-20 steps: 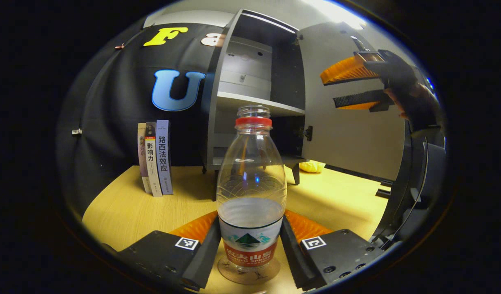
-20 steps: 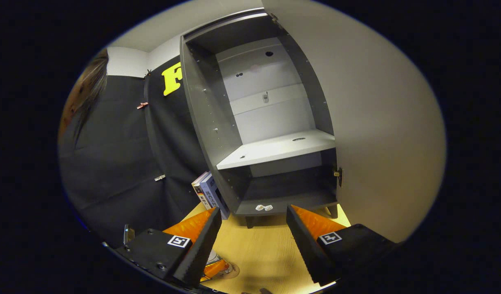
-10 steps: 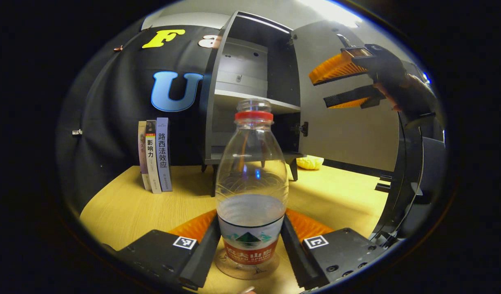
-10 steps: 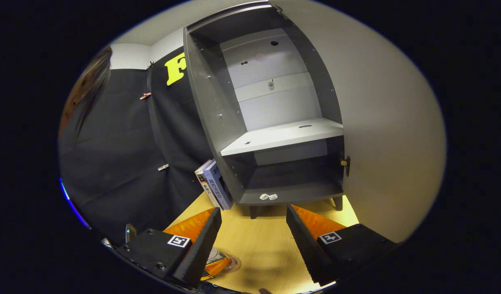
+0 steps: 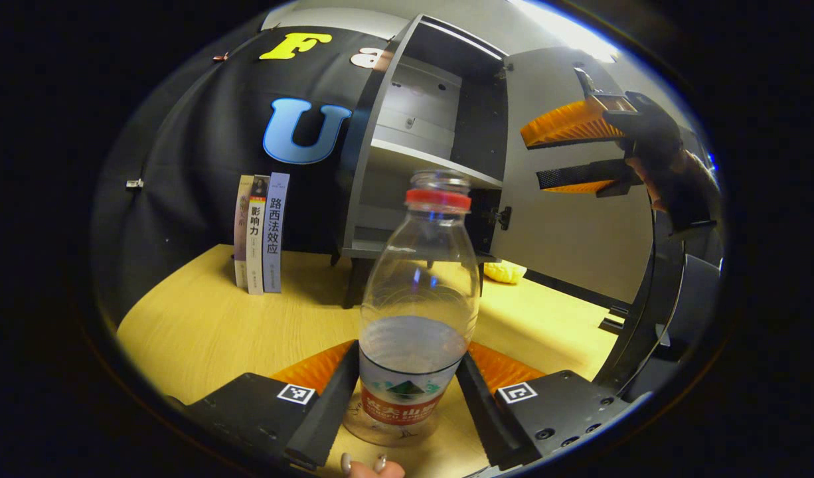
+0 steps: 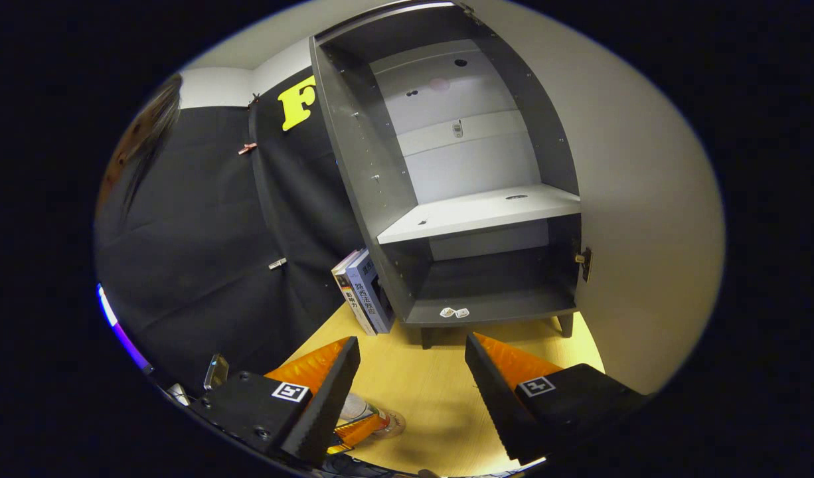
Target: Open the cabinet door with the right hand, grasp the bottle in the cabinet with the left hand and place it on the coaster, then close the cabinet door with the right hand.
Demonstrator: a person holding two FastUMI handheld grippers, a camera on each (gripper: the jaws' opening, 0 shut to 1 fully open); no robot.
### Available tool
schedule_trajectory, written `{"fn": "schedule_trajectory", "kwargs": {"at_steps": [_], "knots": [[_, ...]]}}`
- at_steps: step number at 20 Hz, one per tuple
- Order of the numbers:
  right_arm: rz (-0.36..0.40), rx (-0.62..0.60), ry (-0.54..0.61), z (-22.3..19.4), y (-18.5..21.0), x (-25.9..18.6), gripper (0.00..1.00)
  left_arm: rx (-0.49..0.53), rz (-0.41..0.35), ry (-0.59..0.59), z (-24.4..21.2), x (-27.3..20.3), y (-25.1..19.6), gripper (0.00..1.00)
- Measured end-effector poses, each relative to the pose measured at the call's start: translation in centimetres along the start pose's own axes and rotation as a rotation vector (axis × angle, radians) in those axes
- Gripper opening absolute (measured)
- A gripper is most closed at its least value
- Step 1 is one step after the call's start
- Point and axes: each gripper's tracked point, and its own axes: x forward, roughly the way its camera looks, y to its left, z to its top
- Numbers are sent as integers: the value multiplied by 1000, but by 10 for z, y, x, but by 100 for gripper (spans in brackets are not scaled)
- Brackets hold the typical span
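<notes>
- The bottle (image 5: 417,312), clear plastic with a red cap and partly filled, stands on the round coaster (image 5: 394,433) on the wooden table (image 5: 201,332), leaning a little to one side in the left gripper view; this may be lens warp or a real tilt, and I cannot tell which.
- The left gripper (image 5: 407,392) has both fingers against the label band, gripping the bottle low on its body. If it opens while the bottle really leans, or one finger drags the label on the way out, the bottle could tip or skid off the coaster.
- The coaster's edge peeks out under the base, and whether the base sits fully inside it is hard to judge. An off-centre set-down would leave the bottle rocking on the rim.
- A fingertip (image 5: 374,468) shows at the bottom edge, just beside the coaster, and could nudge it.
- The right gripper (image 6: 410,392) hovers with fingers apart, holding nothing, in front of the open cabinet (image 6: 473,199) and near the cabinet door (image 5: 573,219).
- Judging by the layout, the door's closing swing passes over the table toward the bottle's side; a fast or wide push before the left gripper withdraws could clip it.
- An open-fingered push could also slip off the door's smooth face.
</notes>
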Motion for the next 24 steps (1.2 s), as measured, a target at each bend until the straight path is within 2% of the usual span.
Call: {"fn": "schedule_trajectory", "kwargs": {"at_steps": [4,8,11,16,20,24], "knots": [[-1,0,-4,4,0,-3,98,54,-25,-35,25,3,-5,84],[6,13,-16,11,3,-8,98,17,-47,-62,49,2,-17,85],[-2,-7,-34,21,2,-15,98,36,-49,-81,71,-2,-22,84],[-12,-9,-87,46,4,-28,98,72,-58,-105,110,-8,-28,84],[-13,-17,-173,80,19,-44,98,80,-72,-106,154,-27,-39,84],[-58,-113,-236,110,23,-77,98,10,-158,-126,213,-50,-66,84]]}}
